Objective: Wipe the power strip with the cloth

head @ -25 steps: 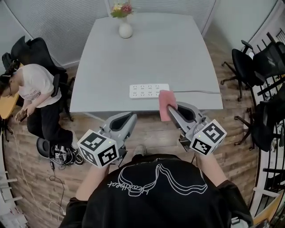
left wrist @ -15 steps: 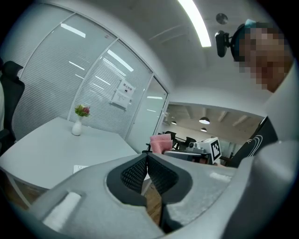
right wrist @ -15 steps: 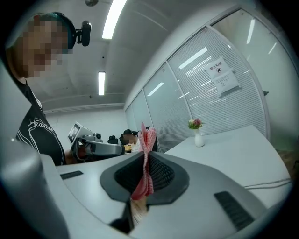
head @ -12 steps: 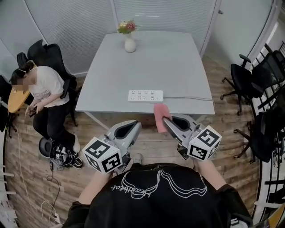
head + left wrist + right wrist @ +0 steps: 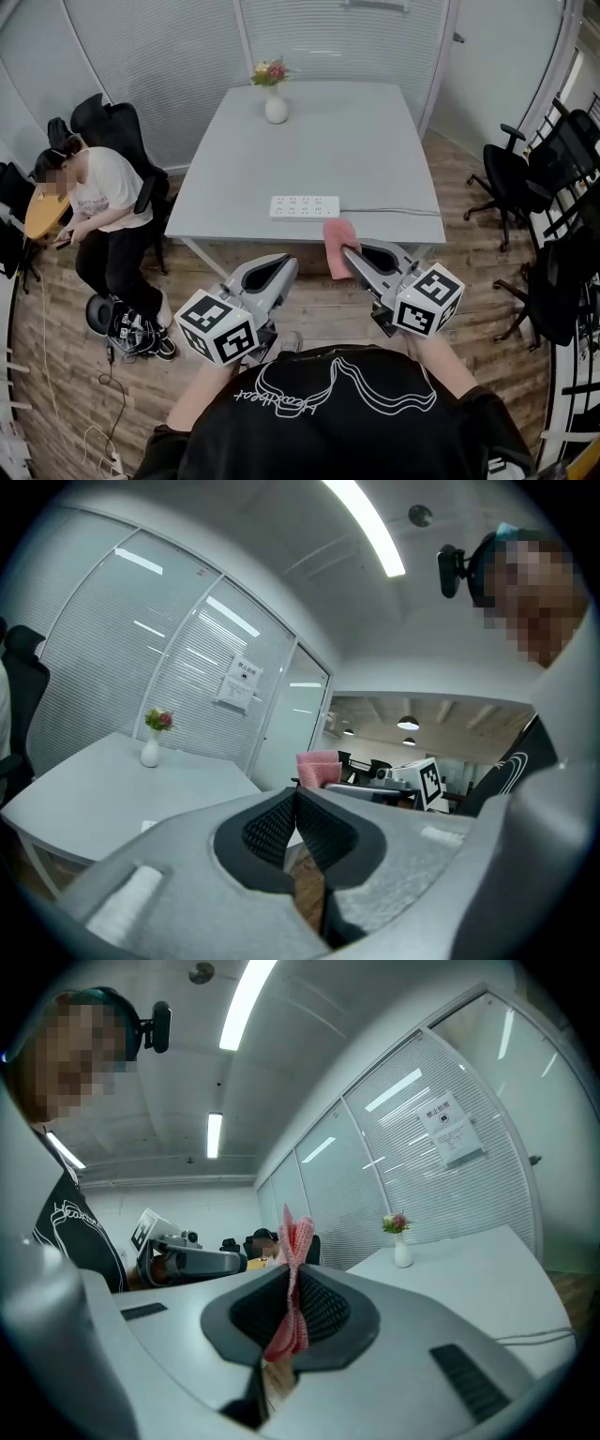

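A white power strip (image 5: pixel 305 206) lies near the front edge of the grey table (image 5: pixel 328 141), its cable running off to the right. My right gripper (image 5: pixel 349 251) is shut on a pink cloth (image 5: pixel 337 246), held in front of the table, short of the strip. In the right gripper view the pink cloth (image 5: pixel 292 1279) stands pinched between the dark pads. My left gripper (image 5: pixel 283 264) is shut with nothing in it, held low over the wooden floor left of the cloth. The left gripper view shows the cloth (image 5: pixel 319 769) beyond its closed jaws.
A white vase with flowers (image 5: pixel 275 98) stands at the table's far end. A seated person (image 5: pixel 98 211) is at the left beside black chairs. More black office chairs (image 5: pixel 525 178) stand at the right. Glass walls with blinds close the room behind the table.
The view has pulled back from the table: the strip and table now sit farther up and smaller. Both grippers hold the same pose, the cloth still pinched in the right one.
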